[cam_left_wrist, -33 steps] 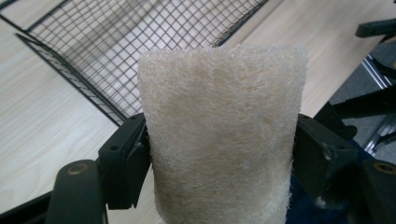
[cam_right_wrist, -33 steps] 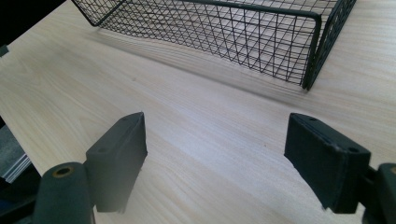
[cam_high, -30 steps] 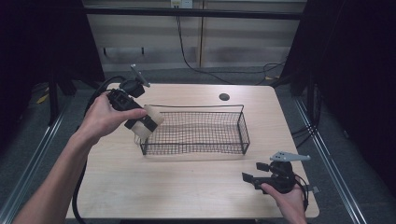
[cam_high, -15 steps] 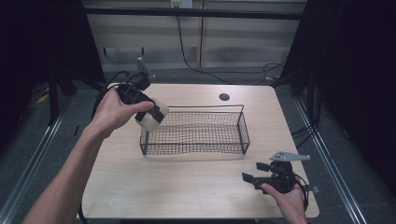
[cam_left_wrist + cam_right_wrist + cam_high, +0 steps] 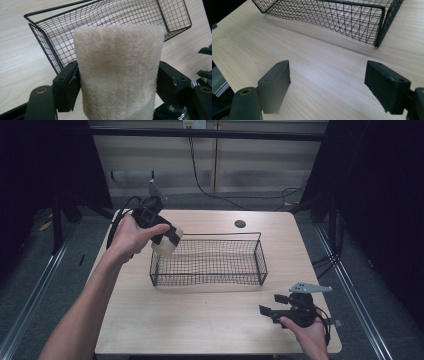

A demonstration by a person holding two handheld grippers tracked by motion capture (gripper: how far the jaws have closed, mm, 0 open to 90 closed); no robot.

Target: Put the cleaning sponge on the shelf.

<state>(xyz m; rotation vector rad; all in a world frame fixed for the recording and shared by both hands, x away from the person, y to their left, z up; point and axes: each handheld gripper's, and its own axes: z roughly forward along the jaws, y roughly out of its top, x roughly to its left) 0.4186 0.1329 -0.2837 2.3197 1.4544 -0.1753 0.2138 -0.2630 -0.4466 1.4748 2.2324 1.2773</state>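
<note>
Over at the left, the left hand (image 5: 131,236) holds the left gripper (image 5: 167,241) above the near-left corner of the basket (image 5: 209,281), tipped down toward it. Its fingers (image 5: 65,88) are clamped about halfway shut on a cream, fuzzy roll (image 5: 165,245), one pad pressed into each side of it. In the left gripper view the roll (image 5: 118,72) stands upright between the pads, its woolly top rising above them, with the basket's corner (image 5: 47,47) right behind and below it. The roll is in the air, not yet inside the wire walls; from above it hangs at the basket's left end, just over the rim.

Mid-tabletop (image 5: 200,320), the basket is a long black wire tray lying crosswise, with mesh sides and a mesh floor through which the pale wood shows. Behind it, near the far edge, sits a small dark round hole (image 5: 240,224) in the wood.

To the right, well apart from the basket, the right hand (image 5: 310,337) rests near the front corner with the right gripper (image 5: 270,312) low over the wood, pointing left. Its fingers (image 5: 275,80) stand wide apart with nothing between them; in the right gripper view bare wood (image 5: 324,82) lies in the gap and the basket's near wall (image 5: 352,22) runs across beyond.
</note>
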